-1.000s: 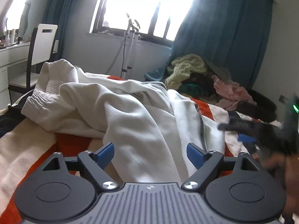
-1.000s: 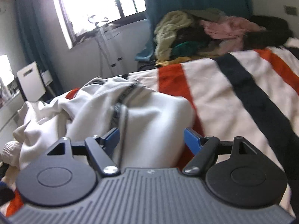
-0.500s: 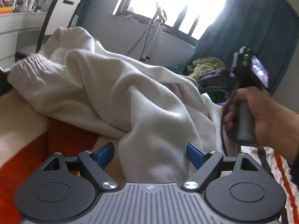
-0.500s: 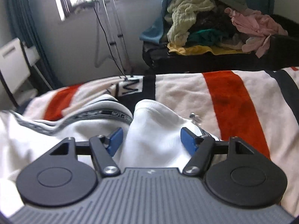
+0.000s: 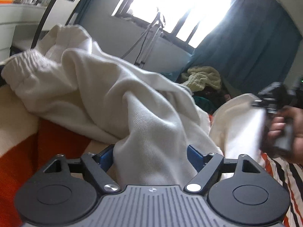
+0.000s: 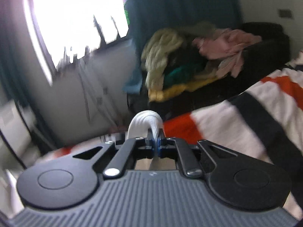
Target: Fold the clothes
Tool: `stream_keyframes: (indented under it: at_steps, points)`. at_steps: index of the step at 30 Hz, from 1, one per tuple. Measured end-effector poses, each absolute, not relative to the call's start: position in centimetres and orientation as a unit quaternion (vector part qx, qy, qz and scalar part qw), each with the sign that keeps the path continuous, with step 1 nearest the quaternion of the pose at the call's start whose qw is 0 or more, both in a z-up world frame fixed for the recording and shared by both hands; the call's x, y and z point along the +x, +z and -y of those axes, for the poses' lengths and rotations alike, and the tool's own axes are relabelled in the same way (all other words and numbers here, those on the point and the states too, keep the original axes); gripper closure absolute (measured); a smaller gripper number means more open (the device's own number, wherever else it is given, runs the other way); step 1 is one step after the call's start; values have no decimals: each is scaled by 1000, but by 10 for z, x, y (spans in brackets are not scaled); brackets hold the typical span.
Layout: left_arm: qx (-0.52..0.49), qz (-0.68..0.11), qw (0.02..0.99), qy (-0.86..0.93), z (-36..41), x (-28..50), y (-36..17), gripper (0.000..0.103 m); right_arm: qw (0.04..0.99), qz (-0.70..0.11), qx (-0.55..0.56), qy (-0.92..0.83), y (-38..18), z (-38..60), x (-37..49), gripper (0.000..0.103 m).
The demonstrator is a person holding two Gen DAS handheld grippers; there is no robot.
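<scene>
A crumpled white garment (image 5: 106, 94) lies heaped on the striped bedcover (image 5: 56, 141), its ribbed cuff at the left. My left gripper (image 5: 150, 157) sits low over the bed with a thick fold of the garment between its blue pads (image 5: 195, 156); its jaws are closing and still stand wide. In the right wrist view my right gripper (image 6: 155, 145) is shut on a bunched fold of the white garment (image 6: 145, 121), lifted above the bed. The left wrist view shows that right gripper (image 5: 272, 102), blurred, in a person's hand (image 5: 284, 132) at the right, with the cloth pulled up.
A pile of mixed clothes (image 6: 189, 62) sits beyond the bed's far edge under a teal curtain (image 5: 255, 47). A white chair (image 5: 62, 5) and desk (image 5: 15, 17) stand at the left. A metal stand (image 5: 151, 32) stands below the bright window. The orange, black and white bedcover (image 6: 246, 117) stretches to the right.
My right gripper has shut on a fold of the white garment and risen with it, swinging right. The left gripper has moved in and rolled, and the fold now fills the gap between its jaws.
</scene>
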State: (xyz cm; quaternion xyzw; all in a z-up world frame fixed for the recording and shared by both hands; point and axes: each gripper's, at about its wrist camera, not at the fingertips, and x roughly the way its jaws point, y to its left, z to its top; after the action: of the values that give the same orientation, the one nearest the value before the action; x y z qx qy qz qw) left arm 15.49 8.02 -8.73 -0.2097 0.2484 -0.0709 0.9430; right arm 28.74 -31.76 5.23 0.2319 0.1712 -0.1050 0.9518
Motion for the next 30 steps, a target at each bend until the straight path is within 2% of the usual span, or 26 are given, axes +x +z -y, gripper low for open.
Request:
stream_keyframes:
  at_steps: [5,9,17,24,26,27,29,30]
  points:
    - [-197,-232,950,-72,-77,138,-71,22,925,-83,333,-162,73,414,188,98]
    - [-181,-215,956,-80,-70,123,-66,22,888,-54,386,-244,48,479,108,97]
    - [-202,-258,944,-46,-76,105,-73,21,709,-243,567,-342,-91,557,18,96]
    - [-318,-284,905,8,-121,97,-80,21,690,-254,596,-323,-101,555,9,91]
    - [-352,-276,894,32,-139,97,-82,21,685,-271,601,-310,-109,555,12,75]
    - [-362,-270,891,44,-148,100,-82,21,685,-275,603,-304,-111,554,14,72]
    - [-374,-266,886,72,-166,109,-82,21,692,-273,603,-288,-111,553,16,57]
    - [-383,-268,880,80,-176,116,-82,21,695,-272,603,-281,-111,552,17,53]
